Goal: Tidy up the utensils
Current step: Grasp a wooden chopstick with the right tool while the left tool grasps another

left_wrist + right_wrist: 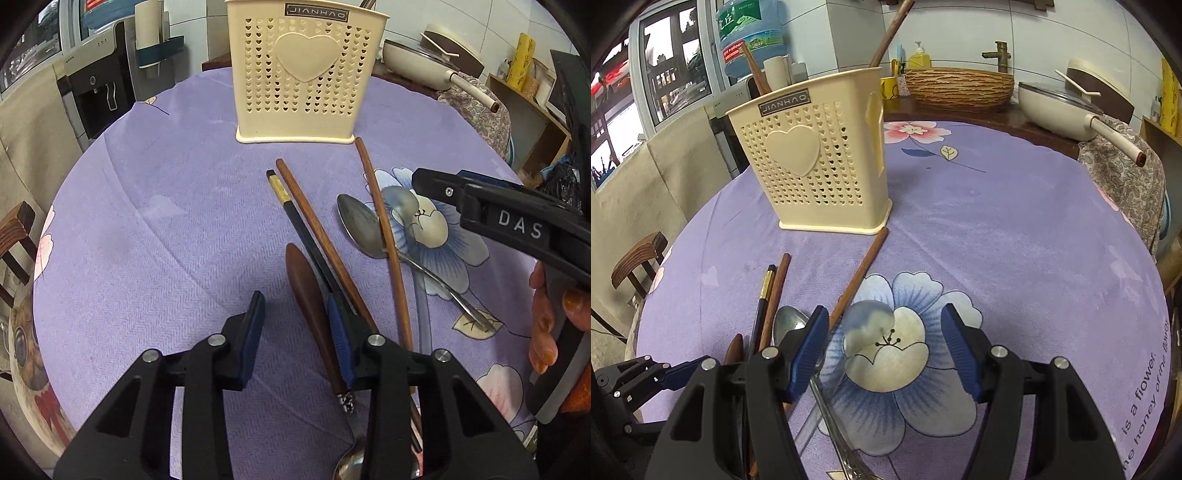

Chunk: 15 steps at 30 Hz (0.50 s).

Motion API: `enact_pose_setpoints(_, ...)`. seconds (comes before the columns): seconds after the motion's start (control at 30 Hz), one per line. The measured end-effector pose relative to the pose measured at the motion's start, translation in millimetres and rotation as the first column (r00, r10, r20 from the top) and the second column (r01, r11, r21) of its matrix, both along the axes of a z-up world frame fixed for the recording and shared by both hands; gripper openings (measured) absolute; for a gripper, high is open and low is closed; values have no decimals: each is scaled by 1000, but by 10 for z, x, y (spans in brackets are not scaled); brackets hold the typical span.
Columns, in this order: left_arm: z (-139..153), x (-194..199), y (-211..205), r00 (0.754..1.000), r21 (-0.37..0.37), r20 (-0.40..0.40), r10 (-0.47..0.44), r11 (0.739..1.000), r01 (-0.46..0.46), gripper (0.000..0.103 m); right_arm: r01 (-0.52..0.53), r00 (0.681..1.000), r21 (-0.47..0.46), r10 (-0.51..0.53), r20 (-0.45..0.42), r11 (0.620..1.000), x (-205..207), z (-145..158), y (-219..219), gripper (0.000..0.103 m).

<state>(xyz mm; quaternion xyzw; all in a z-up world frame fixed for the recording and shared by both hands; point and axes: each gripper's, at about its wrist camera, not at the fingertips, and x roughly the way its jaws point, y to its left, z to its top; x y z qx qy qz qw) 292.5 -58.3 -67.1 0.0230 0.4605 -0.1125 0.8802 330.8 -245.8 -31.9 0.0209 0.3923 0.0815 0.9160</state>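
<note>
Left gripper [295, 328] part-closed around wooden spoon [314, 310], apparently not yet pinching.
Spoon lies before caddy [295, 74]: light, stiff, smooth; grip mid-handle. Right gripper [882, 347] spread, empty.

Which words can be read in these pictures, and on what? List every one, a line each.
"JIANHAO": dark label on the cream perforated plastic utensil holder.
"DAS": black body of the right gripper.
"is a flower." and "...he honey of the flower", partly cut off: purple flowered tablecloth.
Green label on the blue water jug: large characters, too blurred to read.
</note>
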Motion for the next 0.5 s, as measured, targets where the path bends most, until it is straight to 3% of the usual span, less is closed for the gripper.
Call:
enact_pose_setpoints(0.2,8,93,17,1000,-22,-7,18,1000,-18,25,20,999,-22,-21,-36,1000,230,10,76,61)
enact_pose_setpoints(0.5,14,149,64,999,-52,-17,28,998,-29,21,58,980,-33,-63,-189,998,760,-203,249,44)
